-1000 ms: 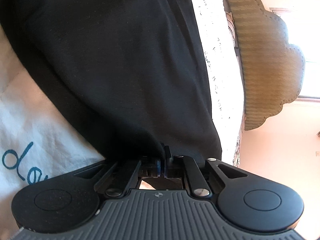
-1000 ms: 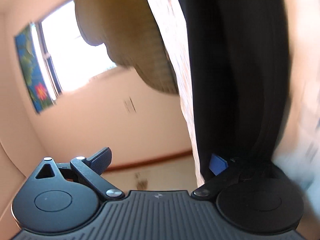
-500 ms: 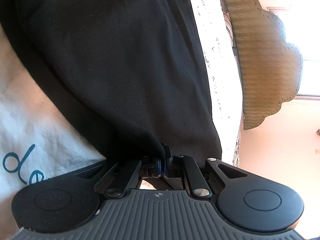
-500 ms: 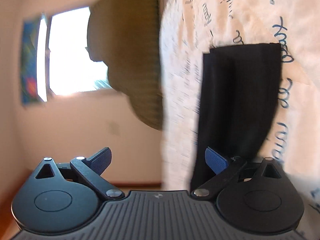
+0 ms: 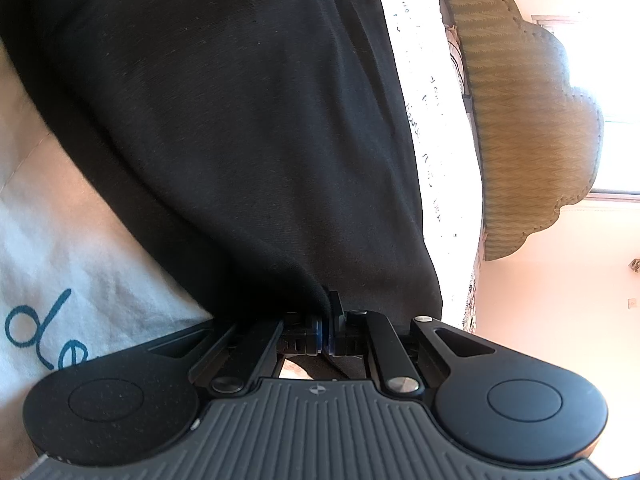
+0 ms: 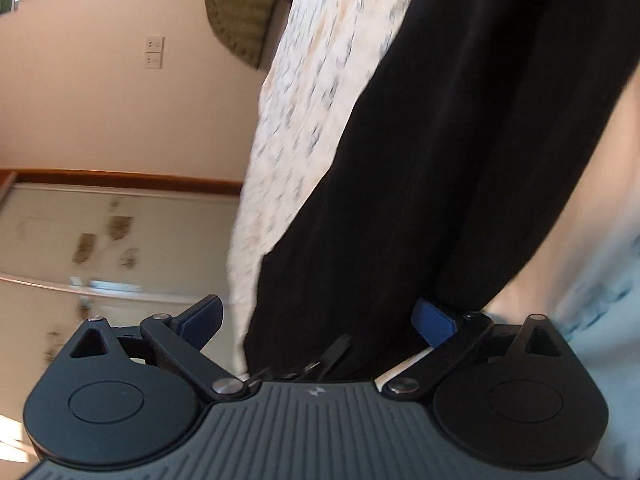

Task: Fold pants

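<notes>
Black pants [image 5: 240, 128] lie on a white bedsheet with blue script [image 5: 48, 288]. My left gripper [image 5: 326, 322] is shut on the near edge of the pants, the fabric bunched between its blue pads. In the right wrist view the pants [image 6: 460, 140] run as a long dark strip away from me. My right gripper [image 6: 316, 320] is open, its blue pads [image 6: 434, 320] spread wide, with the end of the pants lying between the jaws.
A woven tan headboard with a scalloped edge [image 5: 528, 120] stands beyond the bed. The bed's side edge [image 6: 248, 240] drops to a pale floor [image 6: 100, 240]. A wall with sockets [image 6: 154, 52] and a window are behind.
My left gripper has stayed shut on the pants without moving. My right gripper has swung around quickly, stayed open, and now sits at the end of the pants.
</notes>
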